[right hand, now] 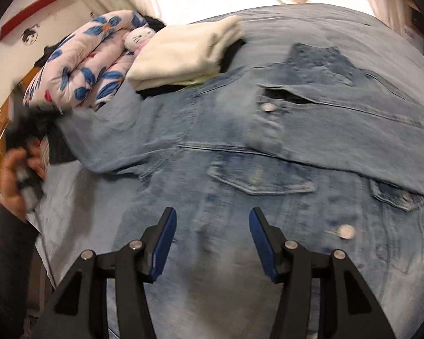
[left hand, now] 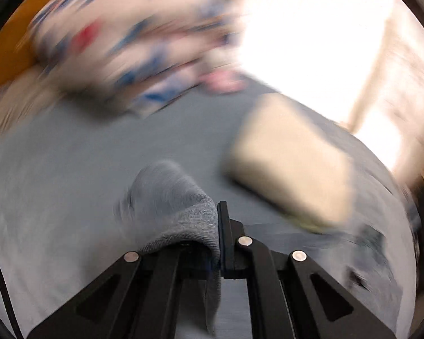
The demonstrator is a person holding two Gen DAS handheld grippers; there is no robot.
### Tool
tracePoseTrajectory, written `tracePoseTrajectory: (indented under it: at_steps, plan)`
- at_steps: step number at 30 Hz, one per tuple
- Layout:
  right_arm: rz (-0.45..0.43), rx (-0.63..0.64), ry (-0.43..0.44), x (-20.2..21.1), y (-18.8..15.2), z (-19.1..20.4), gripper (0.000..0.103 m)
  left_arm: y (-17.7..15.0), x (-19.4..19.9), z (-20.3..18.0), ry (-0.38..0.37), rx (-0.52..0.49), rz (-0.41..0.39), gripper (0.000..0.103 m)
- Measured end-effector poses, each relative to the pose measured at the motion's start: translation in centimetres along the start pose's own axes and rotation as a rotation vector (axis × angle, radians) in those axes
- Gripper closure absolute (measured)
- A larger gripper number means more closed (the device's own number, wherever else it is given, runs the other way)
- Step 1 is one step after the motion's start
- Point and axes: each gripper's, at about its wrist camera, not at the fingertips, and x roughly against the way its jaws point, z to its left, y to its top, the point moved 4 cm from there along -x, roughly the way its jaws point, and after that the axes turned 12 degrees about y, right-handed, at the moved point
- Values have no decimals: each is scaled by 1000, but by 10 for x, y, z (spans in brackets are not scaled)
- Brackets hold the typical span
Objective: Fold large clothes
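Left wrist view, badly motion-blurred. Left gripper (left hand: 219, 243): fingers pressed together, pinching a fold of pale blue-grey fabric (left hand: 181, 220) that humps up just ahead of the tips and drapes down between the finger arms. Whether this fabric belongs to the jacket cannot be told from here. Beyond it, a blue-grey bed surface (left hand: 99, 147). A cream folded stack (left hand: 291, 166) lies to the right, a floral quilt (left hand: 121, 42) at upper left; both smeared by blur. Bright window glare (left hand: 311, 28) at top right.

Right wrist view, sharper. Right gripper (right hand: 212, 240): fingers spread wide, blue pads (right hand: 162, 247) facing each other, nothing between them, hovering over the denim jacket (right hand: 268, 141). Jacket is spread flat across the bed, front up, chest pocket flaps and metal buttons showing, one sleeve laid across the chest. Behind it: folded cream towel or blanket (right hand: 183, 53), floral quilt (right hand: 84, 65), white cat plush (right hand: 138, 38) between the two. At the left edge, the person's hand (right hand: 17, 175) grips the other tool, blurred, beside the jacket's sleeve end.
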Motion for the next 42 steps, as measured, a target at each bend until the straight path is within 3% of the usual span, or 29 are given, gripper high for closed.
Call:
tracePoseTrajectory:
  at_steps: [4,6,9,11,13,16,18,24,26,30,37,42]
  plan:
    - [-68,-57,-25,34,-2,-32,49,-18,68,-142,-204,-295,-75,102]
    - [-110,-90,-49,56,-4,-52,49,-49,84,-202,-309,-417,-36,101]
    - [-154,-138,-107,83,-8,-85,49,-118,81,-279,-451,-575,126,89]
    - [-164,-170,-145,97,-11,-104,49,-165,63,-312,-503,-653,275,61]
    - [-169,-200,-173,108,-16,-123,49,-197,46,-326,-527,-662,399,55]
    - [-172,-210,-196,117,-21,-137,49,-218,28,-324,-544,-595,545,55]
    - [-171,-211,-200,118,-22,-143,49,-215,20,-315,-555,-540,574,55]
    - [-135,-195,-174,102,-10,-139,49,-165,34,-268,-495,-476,422,51]
    - [-131,-137,-186,93,3,-128,49,-148,37,-245,-435,-445,358,40]
    - [-134,-5,-216,80,30,-99,49,-127,34,-199,-250,-423,266,38]
    - [-114,116,-210,50,64,-61,49,-132,14,-148,-48,-421,244,38]
    - [-70,157,-219,27,70,-49,49,-143,3,-126,4,-401,280,38]
